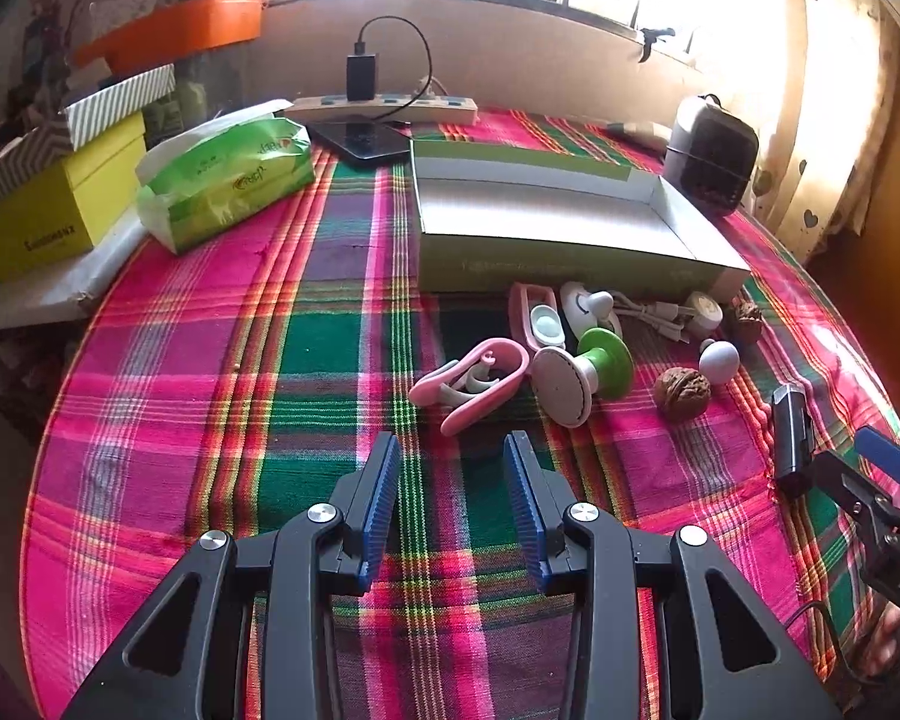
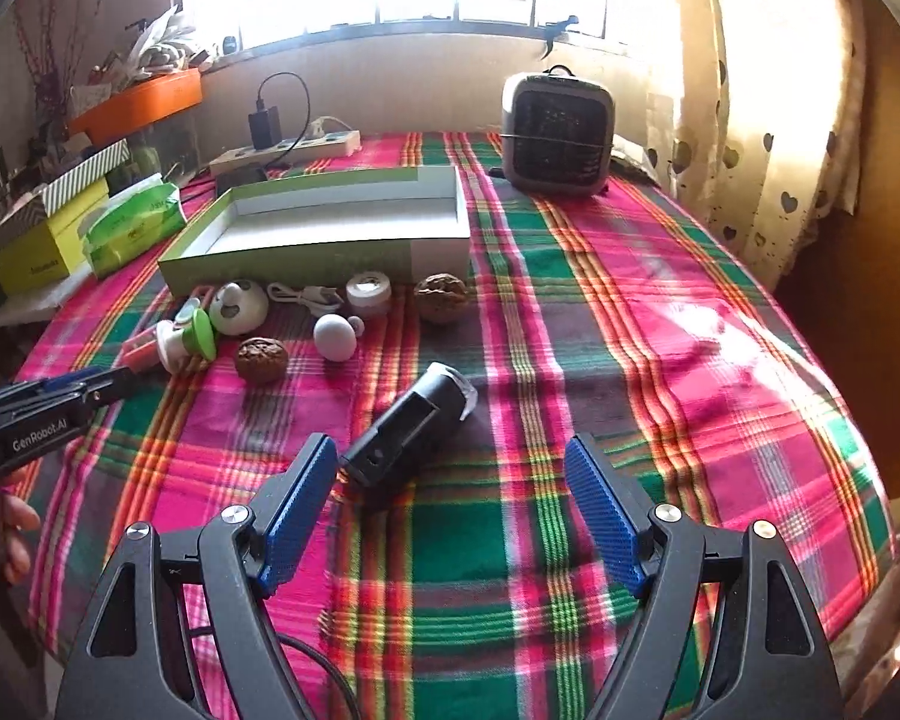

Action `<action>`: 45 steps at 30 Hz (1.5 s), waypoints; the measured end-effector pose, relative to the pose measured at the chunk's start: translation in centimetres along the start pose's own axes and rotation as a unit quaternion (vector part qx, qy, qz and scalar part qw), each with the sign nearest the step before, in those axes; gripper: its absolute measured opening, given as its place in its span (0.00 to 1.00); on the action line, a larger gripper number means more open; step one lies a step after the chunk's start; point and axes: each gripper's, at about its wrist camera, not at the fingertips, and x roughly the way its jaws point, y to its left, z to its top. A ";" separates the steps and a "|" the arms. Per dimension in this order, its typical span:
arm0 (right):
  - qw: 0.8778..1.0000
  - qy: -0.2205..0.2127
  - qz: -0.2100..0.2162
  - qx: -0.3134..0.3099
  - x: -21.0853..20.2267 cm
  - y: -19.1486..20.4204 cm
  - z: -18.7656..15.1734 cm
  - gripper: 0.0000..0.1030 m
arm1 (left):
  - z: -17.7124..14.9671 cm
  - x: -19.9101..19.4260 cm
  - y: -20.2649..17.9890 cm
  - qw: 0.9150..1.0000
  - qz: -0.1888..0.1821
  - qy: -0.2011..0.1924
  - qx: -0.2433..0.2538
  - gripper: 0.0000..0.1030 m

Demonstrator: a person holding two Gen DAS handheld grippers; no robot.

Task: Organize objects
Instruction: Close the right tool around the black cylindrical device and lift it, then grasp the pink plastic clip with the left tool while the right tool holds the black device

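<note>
I have both grippers above the plaid tablecloth (image 2: 570, 324). My right gripper (image 2: 453, 471) is spread wide and holds nothing. Just ahead of it, closer to its left finger, lies the black cylindrical device (image 2: 411, 435). It lies on its side. Its long axis runs diagonally: the blunt end is near me and to the left, the end with the clear cap points away and to the right. The near end is just beside the left blue pad (image 2: 300, 510); I cannot tell if they touch.

My left gripper (image 1: 453, 468) is open to a medium width, also empty, and it hovers over the cloth. In front of it lies the pink clip-shaped object (image 1: 468, 381), its long axis slanting from near-left to far-right. Just beside it is the green-and-white round gadget (image 1: 582, 375), tipped on its side with the white disc toward me.

Behind these things is the open green cardboard box (image 1: 558, 267), with its long side across my view. Near its front wall I see a white cable (image 2: 306, 295), a small white roll (image 2: 369, 293), a white ball-shaped item (image 2: 335, 337) and two walnuts (image 2: 261, 360), well apart from each other.

A grey heater (image 2: 555, 132) stands at the far edge of the table.
</note>
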 end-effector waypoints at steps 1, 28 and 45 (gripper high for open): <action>1.000 0.004 0.006 0.004 0.4 0.0 0.1 0.76 | 0.1 -0.1 0.1 1.000 0.000 -0.002 0.001 0.34; 0.997 0.026 0.040 -0.054 4.4 1.5 1.9 0.28 | 2.5 1.6 0.0 0.997 -0.027 -0.006 0.072 0.34; 0.994 0.033 0.048 -0.094 4.7 1.4 1.8 0.30 | 2.4 2.6 -1.6 0.994 -0.036 0.015 0.106 0.34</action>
